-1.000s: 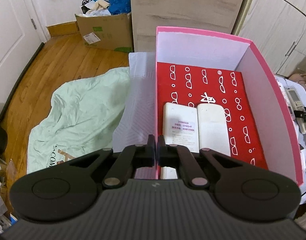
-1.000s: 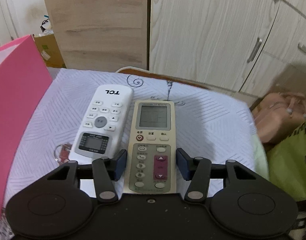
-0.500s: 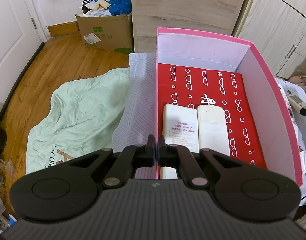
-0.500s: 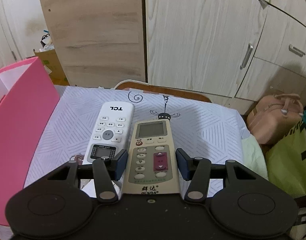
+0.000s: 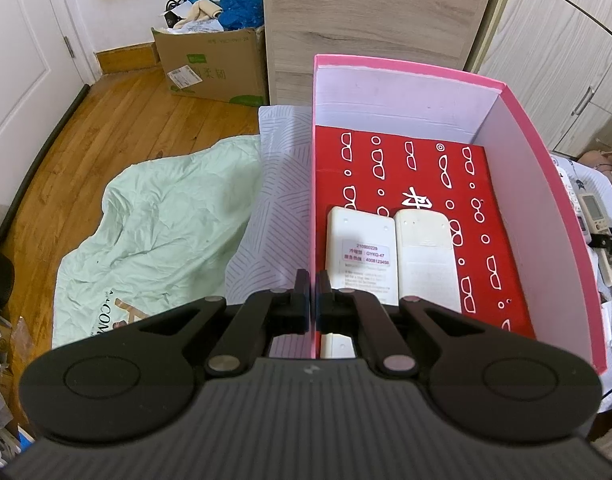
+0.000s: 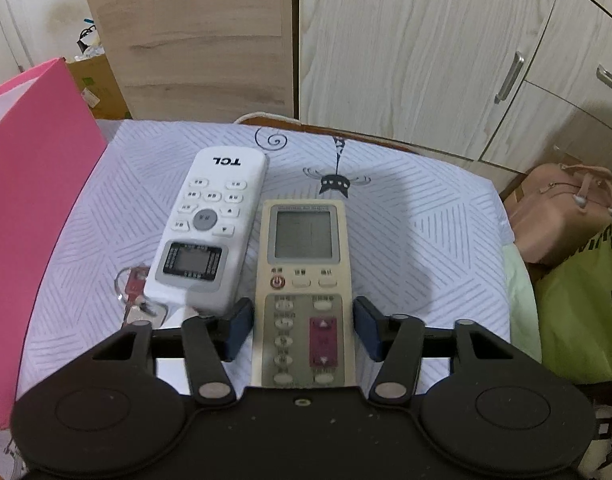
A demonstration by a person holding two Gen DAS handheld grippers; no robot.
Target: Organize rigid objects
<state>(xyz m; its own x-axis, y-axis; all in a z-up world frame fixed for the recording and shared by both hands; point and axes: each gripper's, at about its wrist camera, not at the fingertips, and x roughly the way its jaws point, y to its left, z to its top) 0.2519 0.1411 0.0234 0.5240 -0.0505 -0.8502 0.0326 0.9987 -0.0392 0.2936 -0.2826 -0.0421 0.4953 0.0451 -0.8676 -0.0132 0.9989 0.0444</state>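
left wrist view: the left gripper is pinched closed on the near left wall of the pink box, where two white remotes lie face down.

right wrist view: the right gripper is open, its pads either side of the beige remote with small gaps, gripping nothing. closing off-centre could nudge the tcl remote just beside it, or let the beige one slip.

Beige remote face-up beside white TCL remote, pink box left
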